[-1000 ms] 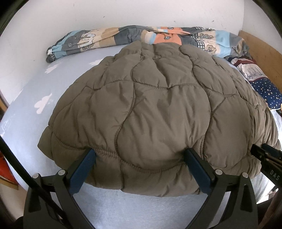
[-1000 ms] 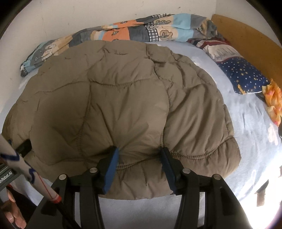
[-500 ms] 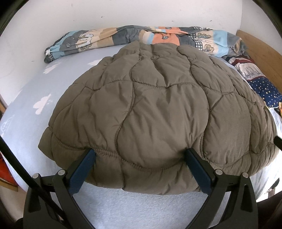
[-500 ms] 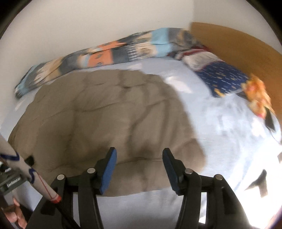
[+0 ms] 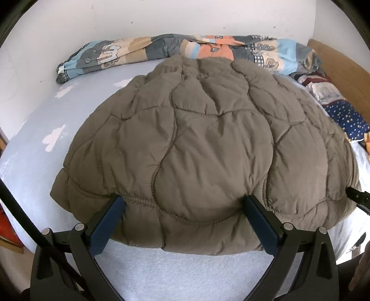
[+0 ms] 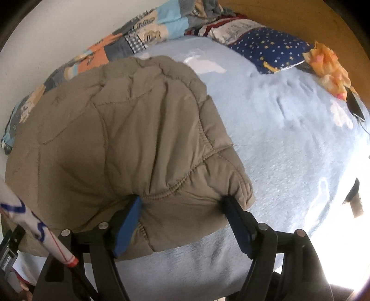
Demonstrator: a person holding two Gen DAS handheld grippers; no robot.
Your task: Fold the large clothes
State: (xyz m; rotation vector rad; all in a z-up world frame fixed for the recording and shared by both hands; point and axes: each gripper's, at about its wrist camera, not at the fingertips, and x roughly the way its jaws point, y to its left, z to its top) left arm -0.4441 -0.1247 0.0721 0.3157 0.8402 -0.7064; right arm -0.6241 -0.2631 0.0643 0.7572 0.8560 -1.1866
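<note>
Olive-brown quilted jacket (image 5: 203, 148) lies spread on a pale blue bed (image 5: 161, 273), apparently already doubled into a compact bundle, with any further fold and tidying seemingly left to do. Left gripper (image 5: 185, 206) stands wide, its jaws straddling the near hem, though a squeeze cannot be confirmed; right gripper (image 6: 182, 203) is opening over the jacket's corner. No containers appear.

place: home bedroom | cues: bed (image 5: 41, 166) with cloud-print sheet, patchwork blanket (image 5: 161, 49) by white wall, star pillow (image 6: 270, 49), wooden headboard (image 6: 289, 18)
</note>
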